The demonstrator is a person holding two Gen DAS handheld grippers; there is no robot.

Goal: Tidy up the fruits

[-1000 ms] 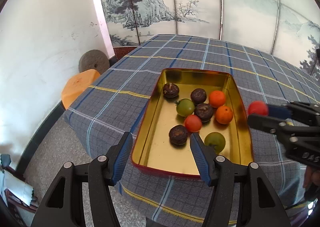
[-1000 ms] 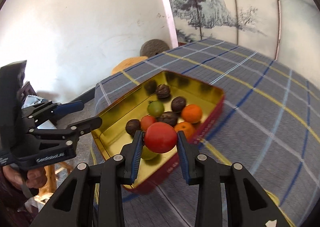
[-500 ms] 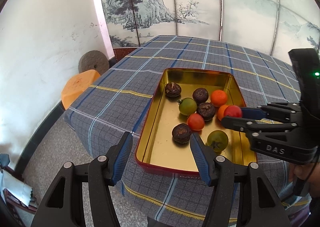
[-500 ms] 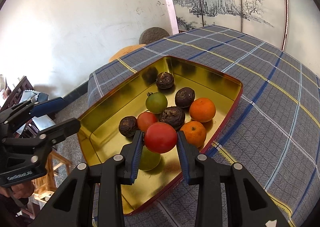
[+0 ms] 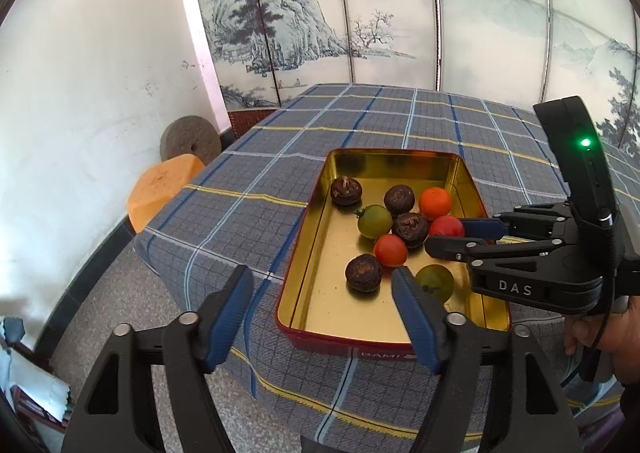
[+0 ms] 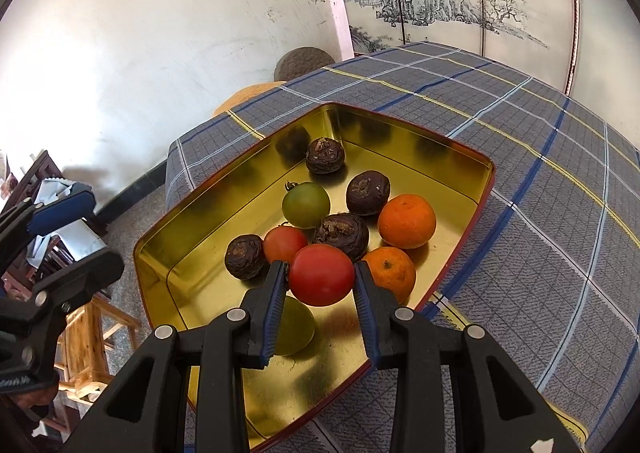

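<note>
We have the red tomato [image 6: 321,275] pinched between the blue pads of the right gripper [image 6: 321,281], held above the near end of the gold tin [image 6: 416,163] rather than resting on its floor. From the left wrist view it sits just over the cluster, beside the dark round fruit [image 5: 410,229] in the middle.

Directly beneath and around it: a second red tomato [image 6: 285,244], a mandarin [image 6: 389,273] close at the right pad, a green tomato [image 6: 294,327] partly hidden under the left pad, and a wrinkled dark fruit [image 6: 245,256] toward the tin's left wall. Another mandarin [image 6: 407,221] and another green tomato [image 6: 306,205] lie further in.

Risks as we judge them:
- Landing spot is crowded. A release from here would likely drop the tomato onto rounded neighbours, so it could roll, perhaps knocking others about.
- Lowering further may press a pad into the mandarin or the hidden green tomato and bruise soft skin.
- The clamp itself: a ripe tomato can split if squeezed harder.
- The tin sits near the edge of the plaid tablecloth [image 5: 256,189]; a hard nudge on its rim could shift it toward the drop.

The left gripper [image 5: 322,293] holds nothing, its jaws spreading wider, hovering at the tin's near corner. If it moves in while the right is busy, the two tools could collide.
</note>
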